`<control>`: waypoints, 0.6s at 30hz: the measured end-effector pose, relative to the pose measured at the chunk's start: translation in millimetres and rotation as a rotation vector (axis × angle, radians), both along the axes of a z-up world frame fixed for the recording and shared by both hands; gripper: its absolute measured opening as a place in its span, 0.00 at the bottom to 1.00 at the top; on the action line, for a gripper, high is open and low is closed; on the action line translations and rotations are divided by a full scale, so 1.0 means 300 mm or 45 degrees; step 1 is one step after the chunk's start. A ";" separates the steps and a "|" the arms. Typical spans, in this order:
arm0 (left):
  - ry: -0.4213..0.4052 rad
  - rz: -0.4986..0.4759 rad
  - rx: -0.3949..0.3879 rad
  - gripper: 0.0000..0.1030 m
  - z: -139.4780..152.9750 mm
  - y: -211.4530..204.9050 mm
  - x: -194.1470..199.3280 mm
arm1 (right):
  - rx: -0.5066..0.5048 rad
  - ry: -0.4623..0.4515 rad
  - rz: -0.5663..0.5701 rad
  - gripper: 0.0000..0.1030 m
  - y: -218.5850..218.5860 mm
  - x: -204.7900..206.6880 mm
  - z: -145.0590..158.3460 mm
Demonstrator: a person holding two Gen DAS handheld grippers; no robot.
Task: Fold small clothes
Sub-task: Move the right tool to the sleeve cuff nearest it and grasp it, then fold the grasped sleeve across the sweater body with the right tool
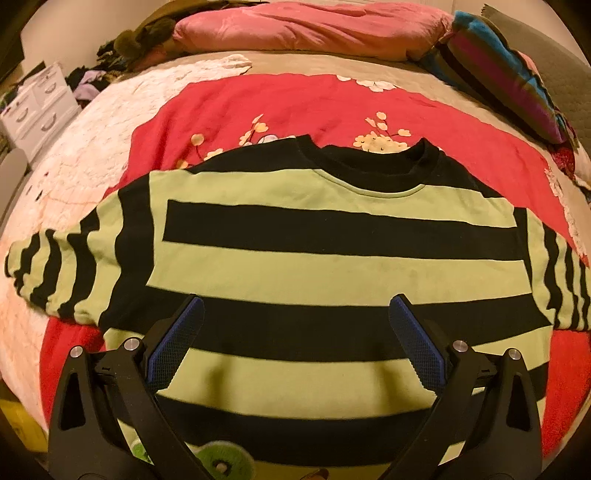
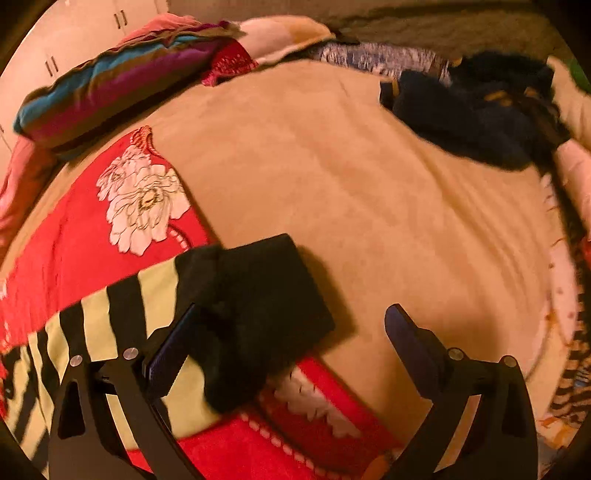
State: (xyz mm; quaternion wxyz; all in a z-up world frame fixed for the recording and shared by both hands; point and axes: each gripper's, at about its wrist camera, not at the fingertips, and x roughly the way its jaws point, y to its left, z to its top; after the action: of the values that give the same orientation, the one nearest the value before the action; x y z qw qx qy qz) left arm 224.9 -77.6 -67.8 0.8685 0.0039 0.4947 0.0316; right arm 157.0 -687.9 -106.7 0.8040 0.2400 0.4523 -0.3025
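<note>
A small sweatshirt (image 1: 314, 266) with wide light-green and black stripes lies flat and face up on the red flowered blanket (image 1: 295, 107), both sleeves spread out. My left gripper (image 1: 293, 306) hangs open over the lower part of its body, holding nothing. In the right wrist view the end of one striped sleeve with its black cuff (image 2: 255, 314) lies across the red blanket (image 2: 74, 240) and the beige cover (image 2: 369, 184). My right gripper (image 2: 291, 317) is open just over that cuff, with its left finger at the cuff's edge. It holds nothing.
A pink duvet (image 1: 314, 29) and a striped cushion (image 1: 506, 74) lie at the head of the bed. A white drawer unit (image 1: 37, 107) stands at the left. Dark clothes (image 2: 472, 114) are piled on the beige cover at the far right.
</note>
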 end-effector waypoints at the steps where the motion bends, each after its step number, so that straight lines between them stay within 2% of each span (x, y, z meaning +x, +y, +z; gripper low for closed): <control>1: 0.003 -0.006 0.013 0.91 -0.010 -0.007 0.006 | 0.020 -0.004 0.011 0.96 -0.012 0.009 -0.007; 5: 0.027 -0.023 0.003 0.91 -0.048 -0.014 0.027 | 0.083 -0.036 0.066 0.95 -0.033 0.042 -0.037; 6: 0.033 -0.033 -0.013 0.91 -0.059 -0.016 0.028 | 0.102 -0.030 0.056 0.92 -0.037 0.050 -0.047; 7: 0.034 -0.046 -0.028 0.91 -0.068 -0.018 0.027 | 0.116 -0.033 0.059 0.74 -0.036 0.054 -0.051; 8: 0.033 -0.057 -0.035 0.91 -0.076 -0.021 0.024 | 0.129 -0.051 0.081 0.64 -0.034 0.061 -0.049; 12: 0.019 -0.078 -0.015 0.91 -0.096 -0.025 0.004 | 0.069 -0.122 0.181 0.34 0.011 0.071 0.014; 15: -0.002 -0.076 -0.026 0.91 -0.093 -0.015 -0.007 | 0.041 -0.228 0.268 0.20 0.073 0.065 0.096; 18: -0.022 -0.073 -0.033 0.91 -0.084 -0.007 -0.016 | 0.050 -0.345 0.364 0.16 0.154 0.051 0.180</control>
State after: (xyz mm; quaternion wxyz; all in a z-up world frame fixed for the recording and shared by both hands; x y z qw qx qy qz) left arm 220.2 -79.7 -92.8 0.8733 0.0065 0.4872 0.0003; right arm 172.3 -641.6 -52.7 0.8873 0.2275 0.3754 -0.1414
